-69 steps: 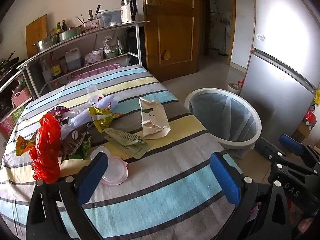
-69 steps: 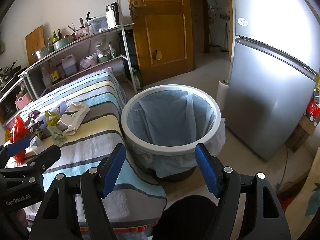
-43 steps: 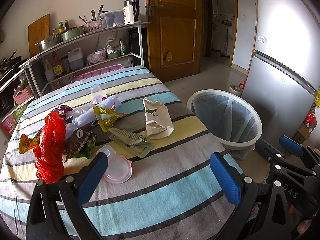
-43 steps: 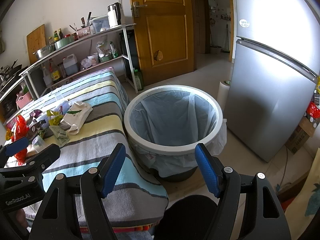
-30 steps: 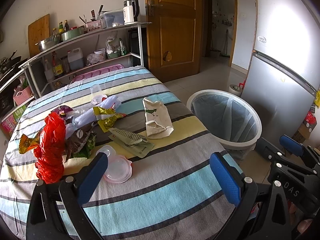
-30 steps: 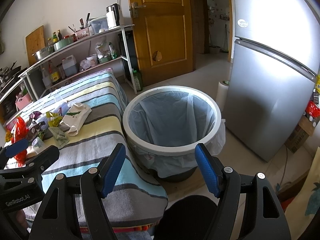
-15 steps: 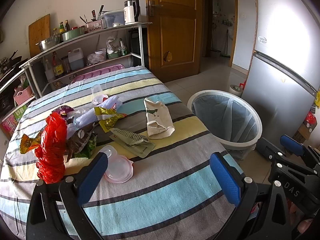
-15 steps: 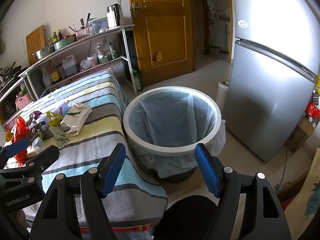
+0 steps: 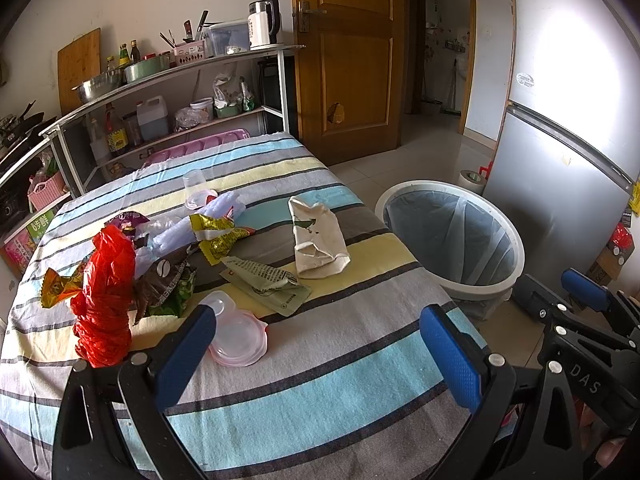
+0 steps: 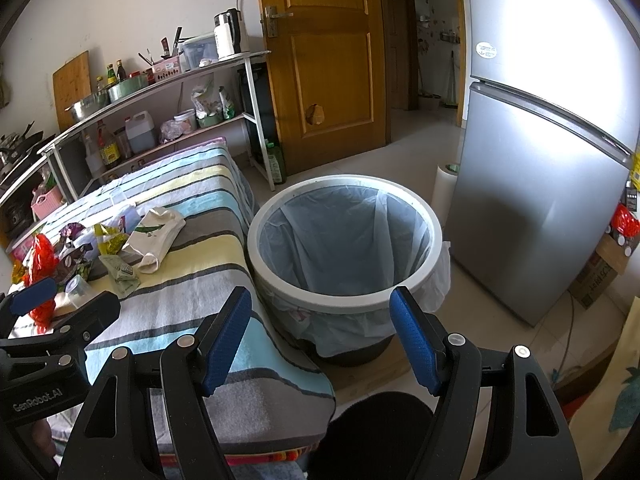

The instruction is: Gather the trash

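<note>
Trash lies on the striped table [image 9: 320,360]: a red plastic bag [image 9: 106,292], a clear plastic lid [image 9: 238,330], a green wrapper [image 9: 264,282], a beige paper bag [image 9: 318,238], a gold wrapper [image 9: 218,234] and a brown coffee packet [image 9: 164,280]. The lined trash bin [image 10: 346,248] stands on the floor right of the table; it also shows in the left wrist view [image 9: 452,236]. My left gripper [image 9: 316,354] is open and empty above the table's near part. My right gripper [image 10: 322,338] is open and empty, just before the bin.
A metal shelf rack [image 9: 180,92] with bottles, bowls and a kettle stands behind the table. A silver fridge [image 10: 540,180] is right of the bin, a wooden door [image 10: 324,60] behind it. A clear cup [image 9: 195,180] stands on the table's far side.
Both views shifted only slightly. Both grippers stay open and empty; nothing on the table has moved.
</note>
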Tool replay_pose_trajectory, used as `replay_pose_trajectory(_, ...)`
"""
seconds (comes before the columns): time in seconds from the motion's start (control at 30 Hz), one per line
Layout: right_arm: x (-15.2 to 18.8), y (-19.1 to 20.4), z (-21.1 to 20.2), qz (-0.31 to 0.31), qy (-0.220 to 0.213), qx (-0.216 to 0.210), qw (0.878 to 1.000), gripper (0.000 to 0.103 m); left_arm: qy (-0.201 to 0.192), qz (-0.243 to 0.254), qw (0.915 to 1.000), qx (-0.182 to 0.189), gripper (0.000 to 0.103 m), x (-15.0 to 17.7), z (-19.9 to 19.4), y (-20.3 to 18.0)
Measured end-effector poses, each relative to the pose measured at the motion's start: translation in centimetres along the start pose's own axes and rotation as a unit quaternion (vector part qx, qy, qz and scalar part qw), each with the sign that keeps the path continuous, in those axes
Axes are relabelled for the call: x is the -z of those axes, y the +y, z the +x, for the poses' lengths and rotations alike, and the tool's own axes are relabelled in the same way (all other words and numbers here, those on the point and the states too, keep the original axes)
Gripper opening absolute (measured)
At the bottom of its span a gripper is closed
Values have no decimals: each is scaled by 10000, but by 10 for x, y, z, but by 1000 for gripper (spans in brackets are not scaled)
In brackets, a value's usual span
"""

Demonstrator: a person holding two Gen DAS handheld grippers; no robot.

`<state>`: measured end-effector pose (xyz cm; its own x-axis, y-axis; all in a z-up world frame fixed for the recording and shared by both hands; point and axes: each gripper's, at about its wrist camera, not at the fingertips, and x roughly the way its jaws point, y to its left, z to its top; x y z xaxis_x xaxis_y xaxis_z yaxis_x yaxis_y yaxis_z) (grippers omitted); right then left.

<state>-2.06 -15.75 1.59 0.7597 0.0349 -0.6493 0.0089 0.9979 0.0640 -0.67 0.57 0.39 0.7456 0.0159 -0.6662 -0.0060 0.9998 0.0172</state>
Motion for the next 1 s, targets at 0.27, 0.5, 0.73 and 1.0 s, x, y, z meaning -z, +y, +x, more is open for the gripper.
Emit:
replay_pose_trajectory(0.27, -1, 0, -2, -8, 1, 2, 10000, 72, 9, 1, 10000, -2, 103, 0, 0, 0)
replay_pose_trajectory(0.5, -1, 0, -2, -10, 2, 2, 10000, 72, -7, -9, 10000, -7, 103, 0, -1, 0)
replay_pose_trajectory(0.73, -1, 0, -2, -12, -1, 4, 10000, 72, -9, -13, 10000, -12, 103, 0, -1, 2)
replay_pose_trajectory(1.0, -6, 4, 1, -51, -6, -79, 10000, 72, -8, -76, 9998, 192, 103, 1, -5, 12)
